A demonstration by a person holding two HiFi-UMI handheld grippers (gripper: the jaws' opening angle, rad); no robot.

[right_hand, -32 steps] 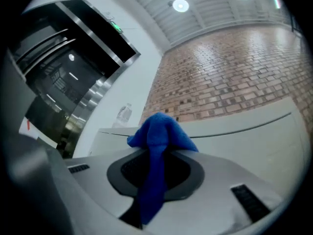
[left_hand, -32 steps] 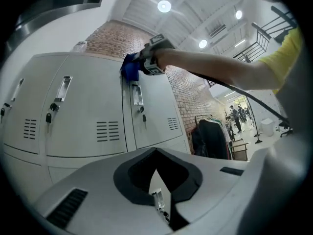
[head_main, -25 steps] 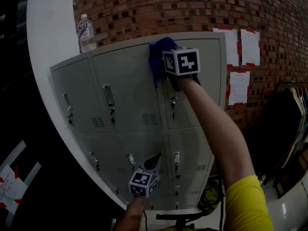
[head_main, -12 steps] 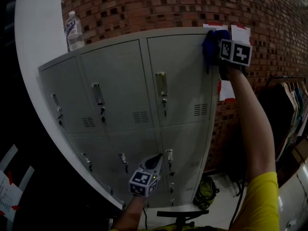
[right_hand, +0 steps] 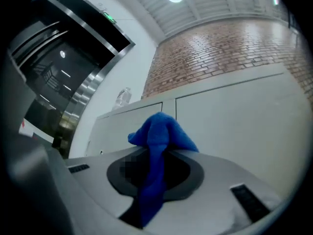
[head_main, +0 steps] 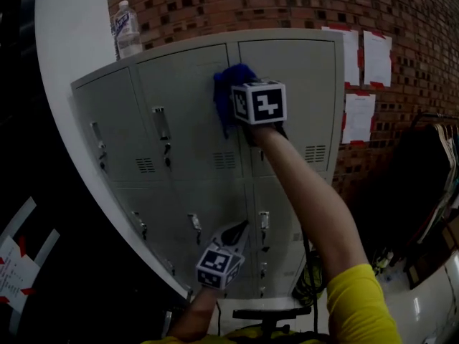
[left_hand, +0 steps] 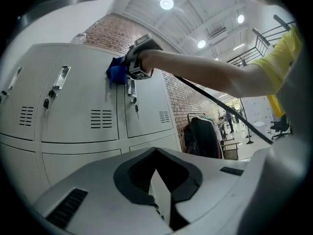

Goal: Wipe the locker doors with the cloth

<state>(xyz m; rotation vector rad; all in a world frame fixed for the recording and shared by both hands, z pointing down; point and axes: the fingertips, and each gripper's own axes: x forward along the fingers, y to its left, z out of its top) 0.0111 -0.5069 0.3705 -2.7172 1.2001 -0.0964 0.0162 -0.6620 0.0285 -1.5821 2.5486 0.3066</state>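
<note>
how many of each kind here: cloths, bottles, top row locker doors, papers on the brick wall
blue cloth: 1
water bottle: 1
top-row locker doors: 3
paper sheets on brick wall: 3
total: 8

Two grippers are showing, a left gripper [head_main: 237, 233] and a right gripper [head_main: 237, 95], with one blue cloth [head_main: 226, 84], six grey locker doors [head_main: 190, 106], one water bottle [head_main: 127, 29], and three paper sheets [head_main: 358, 117] hanging on one brick wall [head_main: 287, 6].
</note>
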